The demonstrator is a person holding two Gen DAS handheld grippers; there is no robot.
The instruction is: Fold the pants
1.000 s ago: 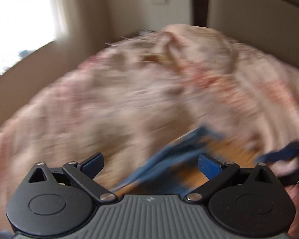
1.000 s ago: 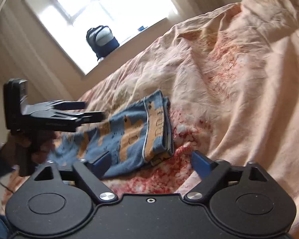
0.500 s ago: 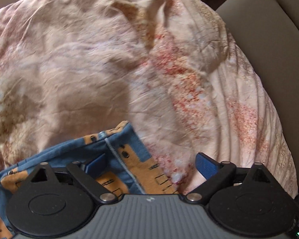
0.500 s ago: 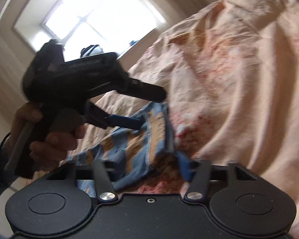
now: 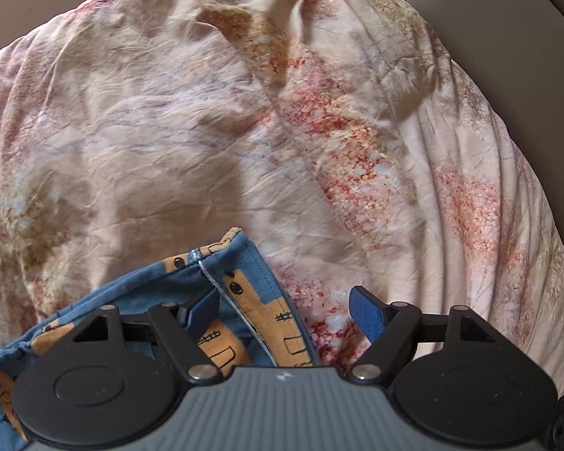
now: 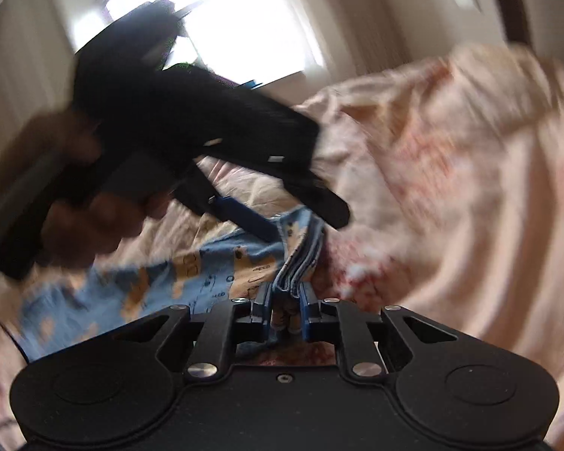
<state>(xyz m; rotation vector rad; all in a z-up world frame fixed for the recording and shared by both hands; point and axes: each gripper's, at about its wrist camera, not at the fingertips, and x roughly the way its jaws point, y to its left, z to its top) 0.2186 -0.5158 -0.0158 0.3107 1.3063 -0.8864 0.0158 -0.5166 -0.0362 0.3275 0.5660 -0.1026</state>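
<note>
My right gripper (image 6: pixel 285 310) has just been closing, and its blue pads (image 6: pixel 261 310) now pinch a bunched, stacked edge of the pants (image 6: pixel 191 267); the folded layers stand up between the two pads at about 6 o'clock in the right wrist view. From that pinch the blue cloth with its orange pattern spreads away toward 8 o'clock over the bedspread (image 6: pixel 470 173), though this view is smeared, so I can only say it seems to lie loose there.

My left gripper (image 5: pixel 284 306) has its fingers apart. They have just been narrowing, yet they clamp nothing: the left pad (image 5: pixel 203 308) sits on or just above the pants (image 5: pixel 244 293), and the right pad (image 5: pixel 364 314) hangs over bare bedspread (image 5: pixel 169 131), clear of the cloth. In the left wrist view the pants fill the low left, from 6 o'clock round to 8 o'clock, with a corner of the waistband or hem and a white stitched seam reaching up toward the centre. The peach bedspread with red blotches fills everything from 9 o'clock over 12 to 4 o'clock.

From the right wrist view I see my left hand (image 6: pixel 90 221) at 9 o'clock wrapped round the dark handle, the tool angled down toward the pants, with a bright window (image 6: pixel 214 26) behind at 11 o'clock
</note>
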